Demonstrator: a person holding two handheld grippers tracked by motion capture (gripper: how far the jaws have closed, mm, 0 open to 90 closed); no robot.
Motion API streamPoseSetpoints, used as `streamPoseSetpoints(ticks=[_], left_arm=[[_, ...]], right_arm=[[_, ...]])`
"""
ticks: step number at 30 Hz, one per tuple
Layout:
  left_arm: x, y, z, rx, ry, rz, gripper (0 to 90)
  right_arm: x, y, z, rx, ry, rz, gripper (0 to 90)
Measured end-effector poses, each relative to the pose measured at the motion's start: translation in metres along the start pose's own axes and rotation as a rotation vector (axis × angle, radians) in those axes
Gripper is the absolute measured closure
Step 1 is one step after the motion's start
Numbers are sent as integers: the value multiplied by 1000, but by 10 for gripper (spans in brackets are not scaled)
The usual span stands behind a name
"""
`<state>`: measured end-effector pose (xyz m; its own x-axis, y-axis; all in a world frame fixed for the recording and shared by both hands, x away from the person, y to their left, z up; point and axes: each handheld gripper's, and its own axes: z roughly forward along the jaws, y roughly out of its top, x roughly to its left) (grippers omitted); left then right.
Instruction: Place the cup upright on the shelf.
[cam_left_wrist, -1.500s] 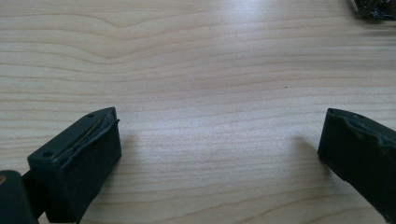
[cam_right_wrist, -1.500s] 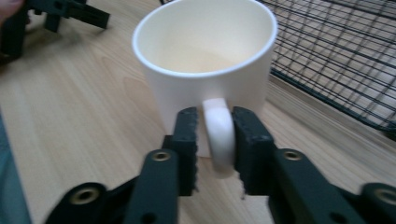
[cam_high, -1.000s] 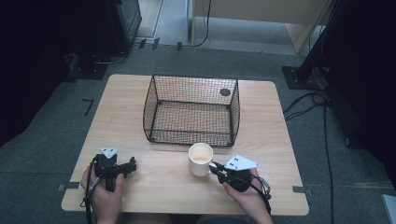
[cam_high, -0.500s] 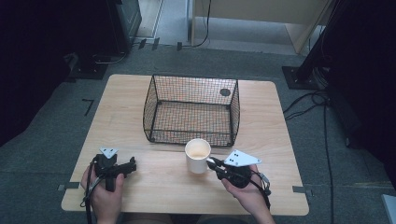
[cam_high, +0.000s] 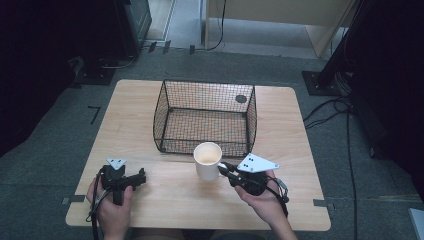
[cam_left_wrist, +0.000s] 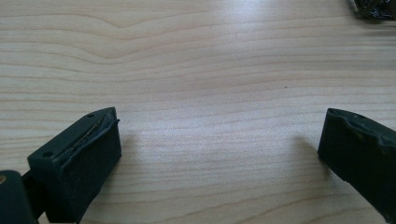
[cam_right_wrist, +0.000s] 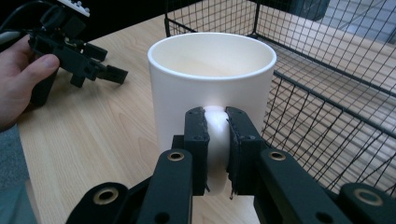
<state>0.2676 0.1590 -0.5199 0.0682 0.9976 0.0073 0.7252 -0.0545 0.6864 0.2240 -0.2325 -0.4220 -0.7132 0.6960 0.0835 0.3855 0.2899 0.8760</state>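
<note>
While the right claw (cam_right_wrist: 217, 140) pinches its handle, the plain white mug (cam_right_wrist: 212, 88) stands upright, empty.

High view: fixed overhead, looks forward-down over the whole light wooden table (cam_high: 150, 125). Left gripper view: very close to the tabletop, angled down. Right gripper view: close behind the white ceramic mug (cam_right_wrist: 212, 88), facing the black wire mesh basket (cam_right_wrist: 327, 70); both shared with the high view.
</note>
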Motion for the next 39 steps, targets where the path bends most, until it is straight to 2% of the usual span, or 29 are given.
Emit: streamPoseSetpoints(ticks=[11,24,39], left_arm=[[0,0,0,0,0,0,0],[0,0,0,0,-2,2,0],[0,0,0,0,-3,3,0]], right_arm=[[0,23,-3,-26,5,-26,806],[-6,41,-1,-47,-1,-38,806],[-15,63,11,-69,-9,-39,807]])
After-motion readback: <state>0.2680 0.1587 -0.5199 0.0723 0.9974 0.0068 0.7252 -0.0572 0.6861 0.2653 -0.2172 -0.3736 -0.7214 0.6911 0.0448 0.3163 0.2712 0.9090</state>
